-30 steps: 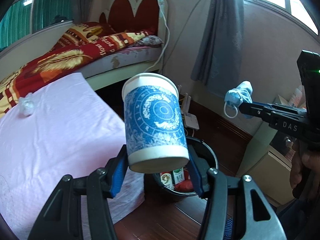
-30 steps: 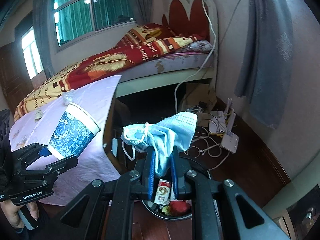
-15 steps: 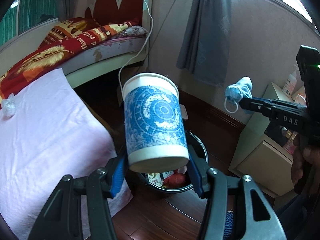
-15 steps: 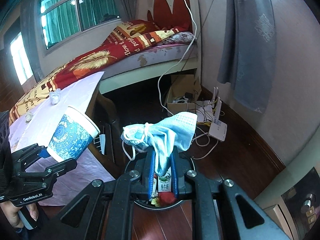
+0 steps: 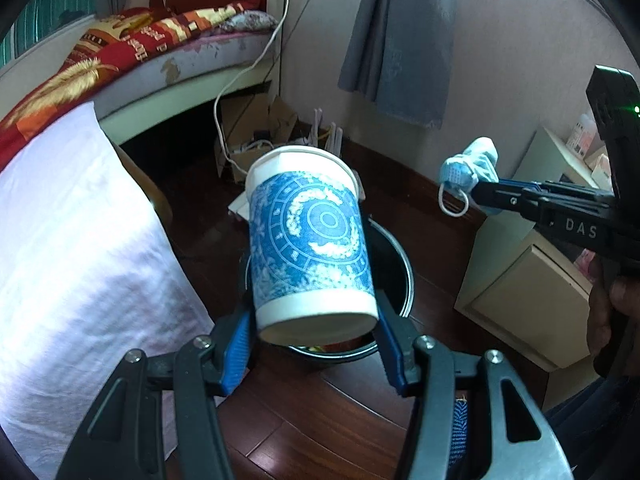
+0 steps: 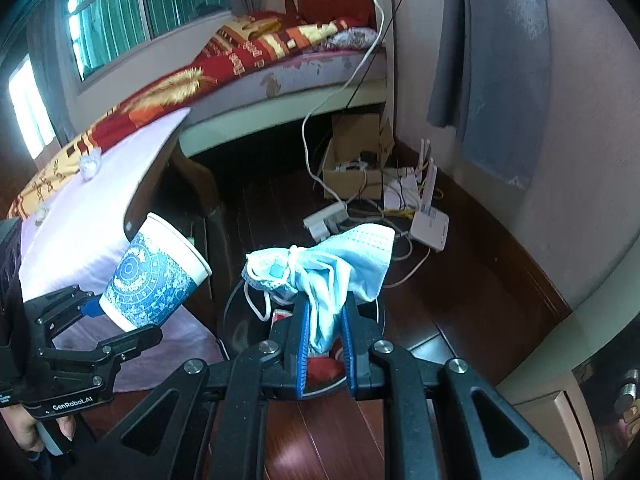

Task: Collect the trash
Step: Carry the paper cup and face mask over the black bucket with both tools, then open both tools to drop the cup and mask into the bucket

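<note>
Holding the paper cup [image 5: 310, 248] near its bottom, the left tool [image 5: 314, 342] squeezed it from both sides with its blue pads [image 5: 236, 344]. The cup hung tilted in the air, just over the near edge of the black trash bin [image 5: 400, 264] on the wood floor [image 5: 304, 420]. The right tool [image 6: 324, 344] was pinched tight on a crumpled blue face mask [image 6: 332, 272], and the mask also hung above the bin, which already had some trash inside.

Things could have gone wrong from there. The cup was big and round, and only its low part sat between the pads, so it might have slipped early and rolled away across the floor. Let go from too high or too far to one side, it might have hit the rim and bounced out. The mask was soft, and its ear loop [image 6: 258, 304] dangled, so it could have caught on the tool and not dropped. The pink-covered bench [image 5: 72, 240] stood just beside the bin, so the left tool might have bumped it.
</note>
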### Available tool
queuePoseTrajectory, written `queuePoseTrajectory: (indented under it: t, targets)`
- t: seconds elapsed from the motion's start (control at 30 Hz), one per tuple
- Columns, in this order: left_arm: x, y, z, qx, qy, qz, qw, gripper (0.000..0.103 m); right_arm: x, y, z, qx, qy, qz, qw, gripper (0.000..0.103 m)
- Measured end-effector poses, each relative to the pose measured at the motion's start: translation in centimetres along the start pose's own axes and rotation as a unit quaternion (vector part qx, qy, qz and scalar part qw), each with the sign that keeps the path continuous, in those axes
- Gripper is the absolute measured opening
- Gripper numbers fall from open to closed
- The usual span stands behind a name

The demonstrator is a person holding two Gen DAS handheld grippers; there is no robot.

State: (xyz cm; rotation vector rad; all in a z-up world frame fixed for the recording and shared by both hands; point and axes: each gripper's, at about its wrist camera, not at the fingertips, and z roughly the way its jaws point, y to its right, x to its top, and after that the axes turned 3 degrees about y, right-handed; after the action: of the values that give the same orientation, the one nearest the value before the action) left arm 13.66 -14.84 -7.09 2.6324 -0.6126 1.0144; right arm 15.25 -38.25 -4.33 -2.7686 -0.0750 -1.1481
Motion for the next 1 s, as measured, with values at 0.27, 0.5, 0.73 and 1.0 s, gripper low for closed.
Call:
queuePoseTrajectory:
  t: [0.27,0.5,0.73,1.0]
  targets:
    - [-0.8,-0.3,3.2,-0.014,-0.041,-0.001,0.9991,0.056,-1.8,-0.3,4.7,0.007,-0.052,-0.021,0.998,0.016]
    - [-1.8,-0.9,6.5,-0.025,-0.076,-0.012,0.9967,0.056,-3.8,-1.3,9.7,0.017,-0.105,-0.065,0.992,0.016]
    - [-2.0,-1.2,8.8,-0.036,-0.096,-0.018,0.9946,0.058,-4.3,-1.9,12.9,0.028,-0.132,-0.086,0.987,0.018]
    - [-2.7,-2.1,9.0,0.019,-0.093,-0.031,0.995,0.099,-4.6,1.2,13.7,-0.057,-0.14,-0.058,0.987,0.103]
